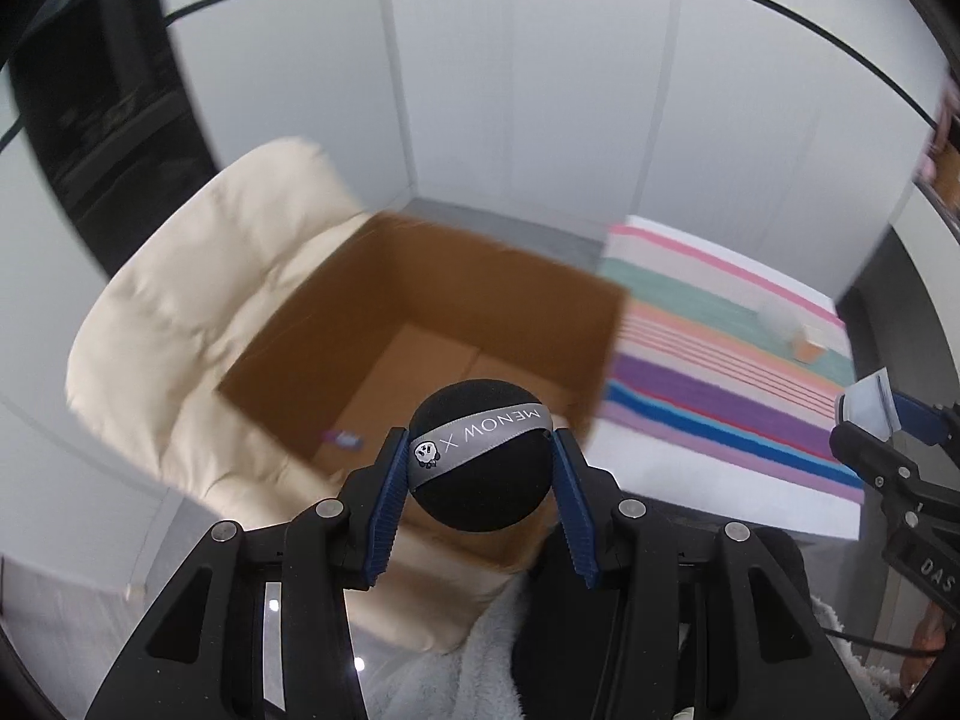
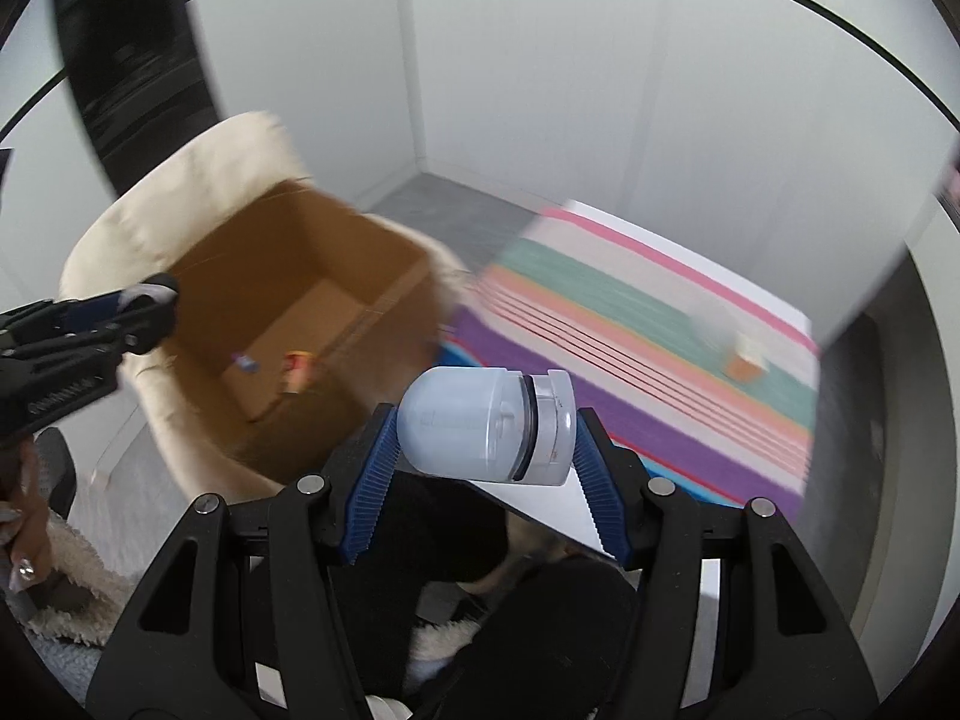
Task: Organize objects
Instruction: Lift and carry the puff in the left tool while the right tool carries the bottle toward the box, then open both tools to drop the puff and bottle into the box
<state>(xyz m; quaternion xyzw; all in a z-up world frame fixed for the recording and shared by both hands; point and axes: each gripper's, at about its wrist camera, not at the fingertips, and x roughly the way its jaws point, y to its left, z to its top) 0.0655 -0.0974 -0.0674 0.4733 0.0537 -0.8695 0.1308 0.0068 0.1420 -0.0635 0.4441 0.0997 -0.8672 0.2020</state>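
Box (image 1: pixel 420 306) waits below, so the left gripper (image 1: pixel 480 450) squeezing the puff (image 1: pixel 480 480) and the right gripper (image 2: pixel 486 426) squeezing the jar (image 2: pixel 480 423) should reach over it, then let go.

My left gripper (image 1: pixel 480 456): blue ribbed fingers (image 1: pixel 387 504) closed in on both sides of a load, pads angled slightly inward toward the tips, black linkages spread wide behind. My right gripper (image 2: pixel 485 435): fingers (image 2: pixel 603 480) set wider apart, clamped on the two ends of a load lying crosswise between them. Each gripper shows at the other's side edge, level with it. My left hand (image 2: pixel 21 540) wraps the left handle, painted nails visible.
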